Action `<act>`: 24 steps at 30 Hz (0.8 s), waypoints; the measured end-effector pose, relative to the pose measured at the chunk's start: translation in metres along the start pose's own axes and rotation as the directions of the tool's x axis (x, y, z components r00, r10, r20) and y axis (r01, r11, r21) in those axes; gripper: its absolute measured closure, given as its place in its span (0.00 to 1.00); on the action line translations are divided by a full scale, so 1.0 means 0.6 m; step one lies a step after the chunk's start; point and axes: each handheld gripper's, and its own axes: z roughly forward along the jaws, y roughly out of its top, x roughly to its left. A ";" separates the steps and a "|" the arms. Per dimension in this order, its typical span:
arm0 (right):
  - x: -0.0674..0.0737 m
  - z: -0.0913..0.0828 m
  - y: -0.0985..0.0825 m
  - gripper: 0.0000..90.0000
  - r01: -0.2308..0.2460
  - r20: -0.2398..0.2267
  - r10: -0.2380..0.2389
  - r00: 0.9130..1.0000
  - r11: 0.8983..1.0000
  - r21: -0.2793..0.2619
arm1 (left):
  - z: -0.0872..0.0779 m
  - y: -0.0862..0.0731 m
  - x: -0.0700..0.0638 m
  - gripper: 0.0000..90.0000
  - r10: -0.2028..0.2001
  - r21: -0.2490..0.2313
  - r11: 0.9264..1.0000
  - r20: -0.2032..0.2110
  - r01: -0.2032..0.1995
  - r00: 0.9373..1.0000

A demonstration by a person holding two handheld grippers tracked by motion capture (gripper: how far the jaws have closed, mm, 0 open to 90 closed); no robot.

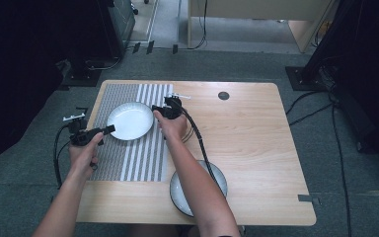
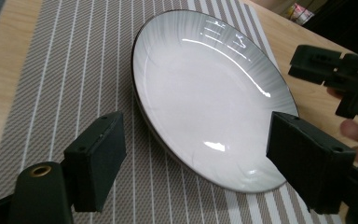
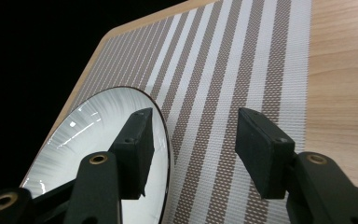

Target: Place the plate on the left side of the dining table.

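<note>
The round white plate with a dark rim (image 1: 130, 120) lies flat on the striped woven placemat (image 1: 143, 160) between both hands, the left gripper (image 1: 109, 129) wide open at its near-left edge, the right gripper (image 1: 157, 109) half open, empty, beside its right rim.

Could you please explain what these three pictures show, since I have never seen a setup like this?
A person stands at a wooden table, holding a two-jaw tool in each hand: the left gripper and the right gripper. One picture looks down from above; the other two come from cameras riding on each gripper, looking along its black jaws. A striped placemat carries a white plate, with both grippers at its edges, jaws open, holding nothing. A second plate lies near the table's front edge, partly under the right forearm.
</note>
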 end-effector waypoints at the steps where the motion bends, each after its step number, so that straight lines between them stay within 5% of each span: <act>1: -0.002 -0.004 0.002 0.52 0.002 0.000 -0.002 1.000 1.000 -0.003 | -0.007 -0.005 -0.002 0.20 0.001 -0.001 1.000 -0.011 -0.001 1.000; 8: -0.014 -0.031 0.016 0.46 0.010 -0.012 -0.011 1.000 0.999 -0.052 | -0.053 -0.040 -0.009 0.20 -0.007 -0.057 0.998 -0.019 0.006 1.000; 14: -0.025 -0.049 0.020 0.39 -0.012 -0.041 0.009 0.999 0.998 -0.054 | -0.084 -0.087 -0.011 0.20 0.001 -0.084 0.996 -0.082 -0.008 0.997; 16: -0.023 -0.055 0.017 0.36 0.088 -0.017 -0.088 0.996 0.996 -0.007 | -0.101 -0.110 -0.012 0.20 0.005 -0.103 0.995 -0.108 -0.016 0.994; 24: -0.021 -0.066 0.016 0.34 0.093 -0.051 -0.092 0.994 0.996 0.004 | -0.133 -0.157 -0.015 0.20 0.063 -0.099 0.992 -0.184 -0.082 0.981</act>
